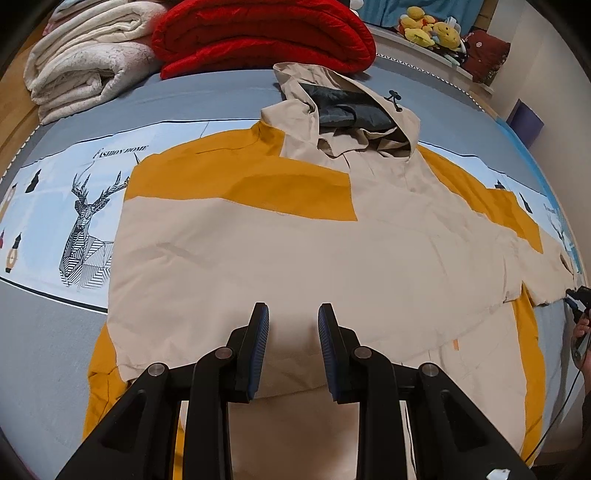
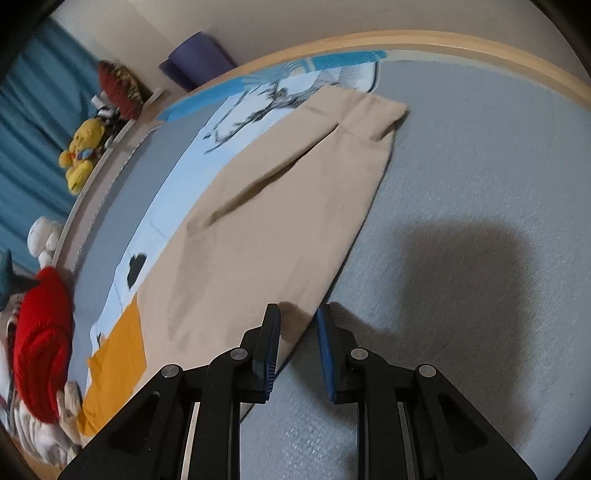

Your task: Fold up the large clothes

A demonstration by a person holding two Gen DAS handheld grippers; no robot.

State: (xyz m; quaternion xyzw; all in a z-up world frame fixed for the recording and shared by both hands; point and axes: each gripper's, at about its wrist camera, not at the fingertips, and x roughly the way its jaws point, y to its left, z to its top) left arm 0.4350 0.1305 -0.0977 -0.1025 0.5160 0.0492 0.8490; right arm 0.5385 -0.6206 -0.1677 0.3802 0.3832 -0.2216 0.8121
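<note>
A beige and mustard hooded jacket (image 1: 295, 251) lies flat on the bed, hood (image 1: 343, 110) at the far side. Its left sleeve is folded across the body. My left gripper (image 1: 293, 317) is open and empty, hovering over the jacket's lower body. The jacket's right sleeve (image 2: 280, 206) stretches out over the bedsheet, cuff (image 2: 373, 114) far away. My right gripper (image 2: 297, 321) is open and empty, just above the sleeve's near edge, one finger over the fabric. The right gripper also shows small at the far right of the left wrist view (image 1: 578, 299).
The grey-blue bedsheet (image 2: 461, 184) has a light-blue band with a deer print (image 1: 85, 236). A folded red quilt (image 1: 258, 33) and cream blankets (image 1: 85, 62) lie at the head. Plush toys (image 1: 432, 27) sit on a ledge. The wooden bed edge (image 2: 480, 48) runs beyond the cuff.
</note>
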